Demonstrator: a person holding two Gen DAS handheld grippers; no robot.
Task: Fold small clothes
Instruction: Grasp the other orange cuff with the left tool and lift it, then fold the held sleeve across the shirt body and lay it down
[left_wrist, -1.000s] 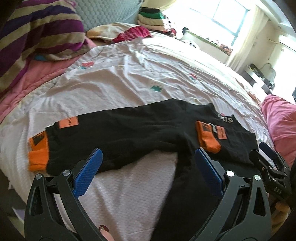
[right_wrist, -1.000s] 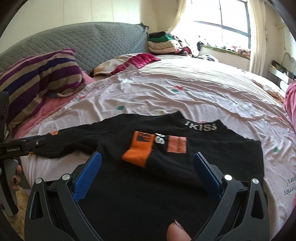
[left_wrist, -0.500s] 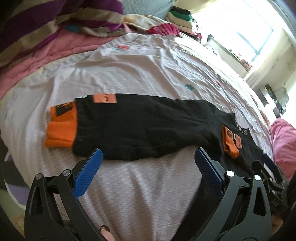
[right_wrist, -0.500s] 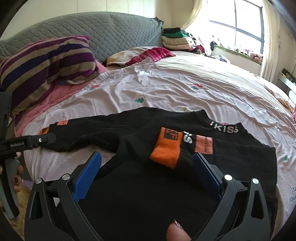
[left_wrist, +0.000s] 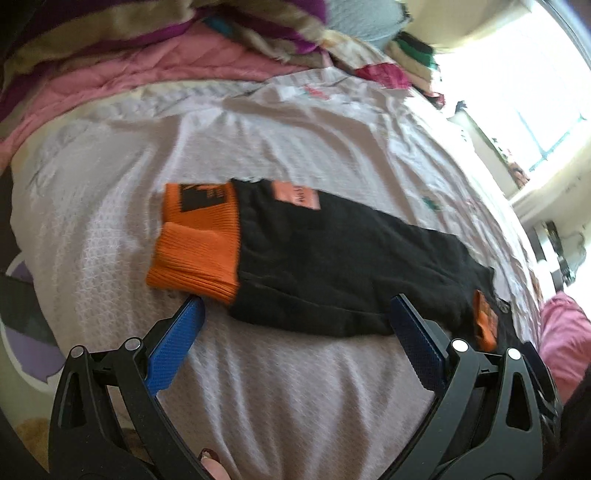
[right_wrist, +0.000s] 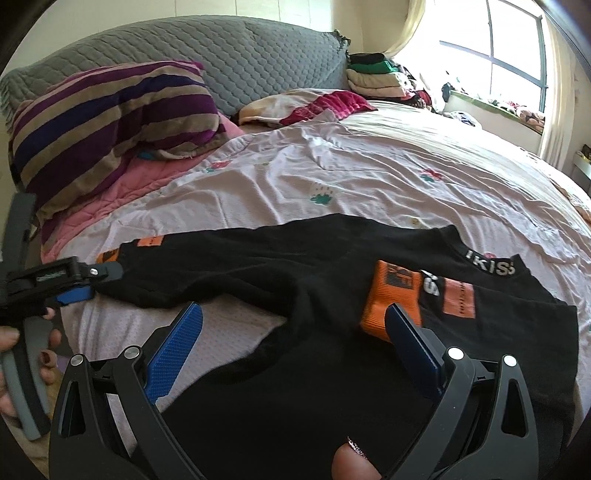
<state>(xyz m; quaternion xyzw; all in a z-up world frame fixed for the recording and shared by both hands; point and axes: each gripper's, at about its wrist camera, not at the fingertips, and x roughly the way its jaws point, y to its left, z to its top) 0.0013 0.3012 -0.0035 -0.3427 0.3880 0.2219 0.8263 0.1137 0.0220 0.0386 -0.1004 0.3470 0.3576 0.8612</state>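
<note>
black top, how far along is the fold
Done: one sleeve is folded across the black top, its orange cuff on the chest. In hand: the open left gripper sits at the outstretched sleeve near its cuff. Left: fold that sleeve in, then the body. The right gripper is open.

Matt black knit top (right_wrist: 332, 387), ribbed orange cuff (left_wrist: 195, 247), seemingly waffle-textured bedsheet (left_wrist: 295, 398).

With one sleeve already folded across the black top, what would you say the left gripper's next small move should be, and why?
Probably ease the left gripper forward and close on the orange cuff of the outstretched sleeve. That sleeve lies flat on the bedsheet, the jaws are open with nothing between them, and the other cuff already rests on the top's chest, so this sleeve seems to be next.
</note>
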